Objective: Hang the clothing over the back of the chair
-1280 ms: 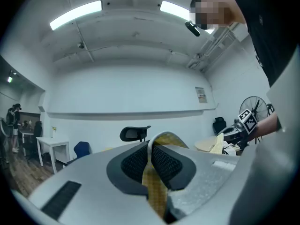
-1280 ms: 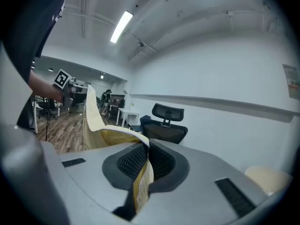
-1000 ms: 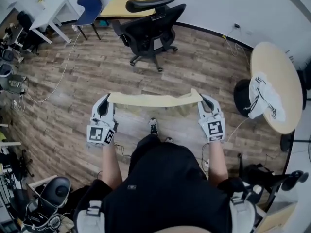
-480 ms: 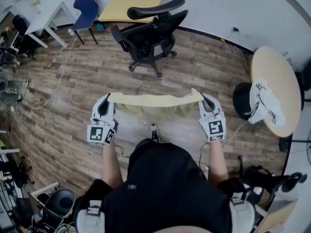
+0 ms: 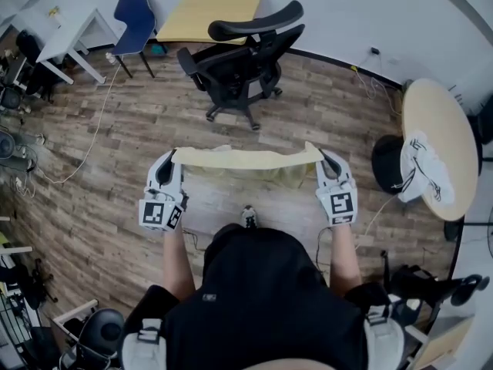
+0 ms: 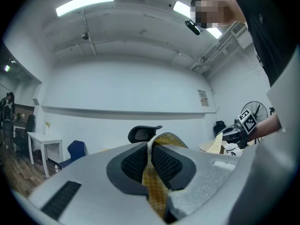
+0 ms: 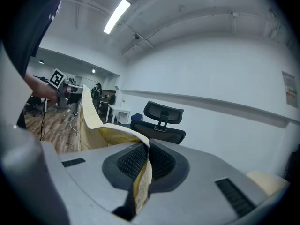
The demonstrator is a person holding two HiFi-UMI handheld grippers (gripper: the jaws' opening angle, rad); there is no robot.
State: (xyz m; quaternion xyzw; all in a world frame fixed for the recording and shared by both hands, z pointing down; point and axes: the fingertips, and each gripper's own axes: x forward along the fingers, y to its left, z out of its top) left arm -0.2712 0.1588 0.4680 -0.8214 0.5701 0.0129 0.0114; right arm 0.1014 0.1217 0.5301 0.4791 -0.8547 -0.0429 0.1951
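Clothing (image 5: 246, 159): stretched sideways between both claws
Left claw (image 5: 171, 159): clamped on its end
Right claw (image 5: 323, 157): clamped, other end
Chair (image 5: 246, 48): straight ahead, well apart, equidistant

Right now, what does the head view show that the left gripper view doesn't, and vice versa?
Only the head view: the person's shoe and the yellow clothing in its full span from left gripper to right gripper. Only the left gripper view: the ceiling light and the left jaws shut on cloth, close up. Both: the black office chair, blue chair.
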